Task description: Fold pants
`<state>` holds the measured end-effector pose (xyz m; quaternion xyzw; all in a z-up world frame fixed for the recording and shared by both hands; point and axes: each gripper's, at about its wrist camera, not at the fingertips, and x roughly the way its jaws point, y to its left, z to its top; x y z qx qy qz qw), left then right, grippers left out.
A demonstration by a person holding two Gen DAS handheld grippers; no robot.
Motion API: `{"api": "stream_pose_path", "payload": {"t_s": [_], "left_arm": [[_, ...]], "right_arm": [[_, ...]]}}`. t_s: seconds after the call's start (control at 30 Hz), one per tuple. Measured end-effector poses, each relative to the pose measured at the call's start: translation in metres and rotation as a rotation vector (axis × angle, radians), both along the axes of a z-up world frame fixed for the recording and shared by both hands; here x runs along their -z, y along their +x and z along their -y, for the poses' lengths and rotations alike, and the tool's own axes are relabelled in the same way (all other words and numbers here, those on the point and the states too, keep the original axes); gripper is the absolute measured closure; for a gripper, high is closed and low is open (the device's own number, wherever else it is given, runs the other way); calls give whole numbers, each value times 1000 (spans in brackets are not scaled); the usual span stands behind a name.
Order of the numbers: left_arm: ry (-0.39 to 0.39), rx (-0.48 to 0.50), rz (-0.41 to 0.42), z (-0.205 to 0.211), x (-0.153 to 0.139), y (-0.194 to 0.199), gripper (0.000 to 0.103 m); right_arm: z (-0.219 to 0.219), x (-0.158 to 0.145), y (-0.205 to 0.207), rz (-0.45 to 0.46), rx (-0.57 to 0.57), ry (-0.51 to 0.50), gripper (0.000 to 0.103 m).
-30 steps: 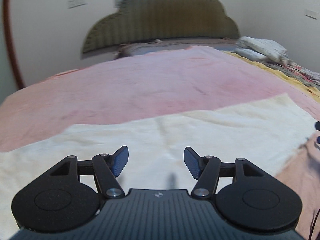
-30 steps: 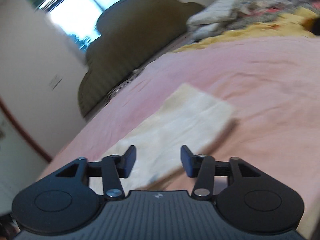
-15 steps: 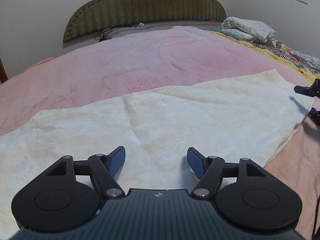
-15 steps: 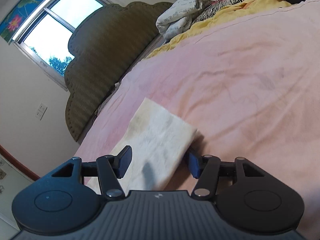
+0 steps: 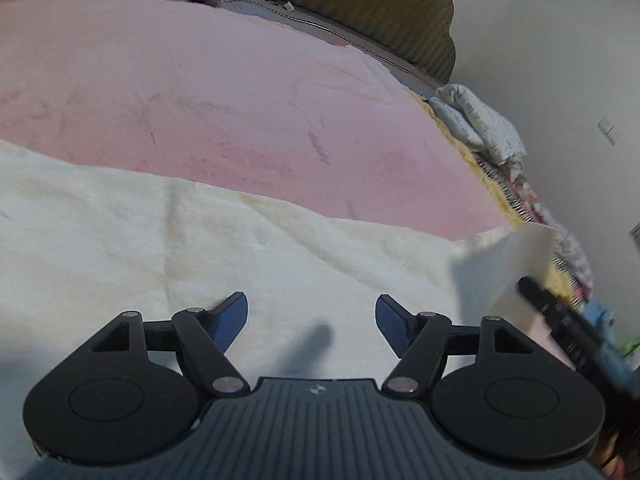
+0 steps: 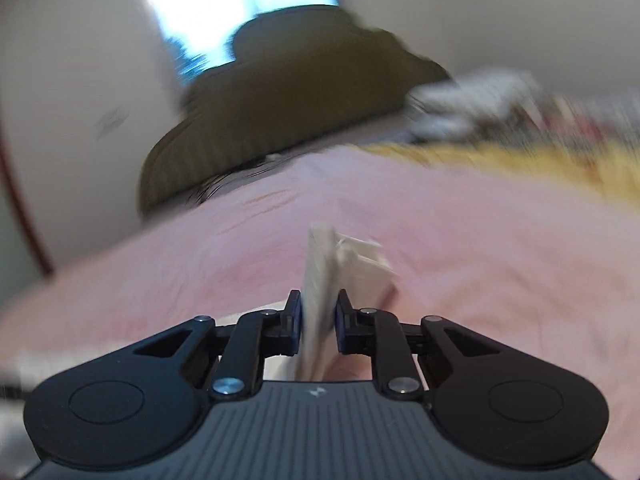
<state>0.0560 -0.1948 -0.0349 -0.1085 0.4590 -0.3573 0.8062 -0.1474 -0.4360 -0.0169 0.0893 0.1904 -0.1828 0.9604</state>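
Note:
Cream-white pants [image 5: 200,240] lie flat across a pink bedspread [image 5: 240,100]. My left gripper [image 5: 311,318] hovers open just above the cloth, nothing between its blue pads. At the right of the left wrist view the pants' end [image 5: 504,256] is lifted off the bed by my right gripper [image 5: 556,316], seen as a blurred black shape. In the right wrist view my right gripper [image 6: 319,318] has its jaws closing on the raised end of the pants [image 6: 320,280], which stands up between the pads and is pinched by them.
An olive padded headboard [image 6: 280,100] stands at the far end under a bright window [image 6: 240,8]. Folded white bedding [image 5: 480,124], a yellow blanket [image 6: 520,160] and patterned cloth lie along the bed's right side. White walls surround the bed.
My right gripper went from open around the pants' end to shut on it and lifted it, rolling upright. The left gripper tilted and moved low over the cloth, staying open.

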Motion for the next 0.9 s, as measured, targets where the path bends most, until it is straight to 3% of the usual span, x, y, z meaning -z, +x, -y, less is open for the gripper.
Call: {"api": "stream_pose_path", "payload": {"t_s": [0.07,0.13,0.23,0.4,0.47,0.53,0.6,0.67,0.73,0.77,0.9], "left_arm": [[-85,10,-75,5,5,5,28],[-122,30,-115,14,8,8,28],[-139,59,-155,31,11,12,28],[-118,60,-126,44,12,9,27],[-106,50,-118,42,16,8,26],[-121,30,-128,39,19,6,26],[-127,12,-125,34,20,5,26],[-121,5,-110,31,17,5,26],[-109,0,-98,27,14,4,26],[-105,4,-92,24,13,3,26],[-88,11,-72,21,13,1,25]], "right_arm": [[-32,0,11,-65,-105,-137,87],[-56,6,22,-121,-179,-213,87],[-68,16,30,-153,-210,-219,89],[-70,24,32,-206,-89,-198,87],[-71,22,28,-196,-26,-183,74],[-72,19,30,-177,31,-171,32],[-79,15,42,-164,-21,-236,32],[-90,19,64,-241,-16,-343,29],[-86,33,83,-341,21,-387,27],[-78,37,86,-373,62,-364,27],[-47,31,43,-312,244,-244,24]]}}
